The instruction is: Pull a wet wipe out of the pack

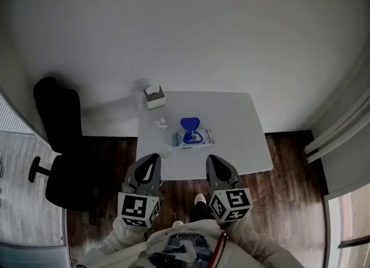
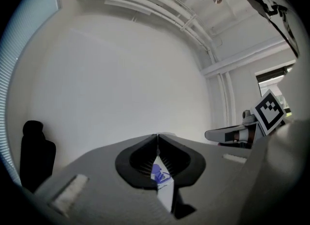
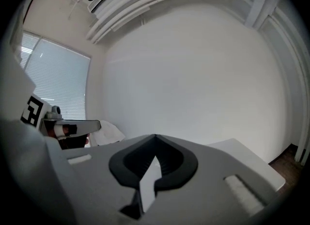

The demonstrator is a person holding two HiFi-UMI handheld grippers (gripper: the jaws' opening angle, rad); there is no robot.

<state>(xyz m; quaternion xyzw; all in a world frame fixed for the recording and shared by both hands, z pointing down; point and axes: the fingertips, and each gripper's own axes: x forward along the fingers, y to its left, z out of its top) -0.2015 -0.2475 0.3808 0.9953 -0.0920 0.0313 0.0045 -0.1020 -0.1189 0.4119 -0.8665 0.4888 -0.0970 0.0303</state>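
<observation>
Pack (image 1: 193, 140) lies on the table (image 1: 243, 128), well ahead of both tongs and roughly midway between their lines, its blue lid (image 1: 191, 124) flipped up on the far side. Nearest, the left tongs (image 1: 152, 158) and right tongs (image 1: 214, 158) are held side by side close to the body, short of the table's near edge and pointing about level. Each has its jaws pressed together with nothing between them. Past the pack, ahead of the left tongs, sits a crumpled white scrap (image 1: 161, 124), then a box (image 1: 154, 96) at the far corner. A black chair (image 1: 58, 140) stands well off the left tongs' outer side. The pack looks soft and light, so I judge it would slide or lift under a tug: one tongs should pin its flat end while the other pinches the wipe at the opening by the lid. A wipe should be thin, limp and damp, prone to stretch or tear, so take the fold deep. Whether a tip pokes out is too small to tell.
</observation>
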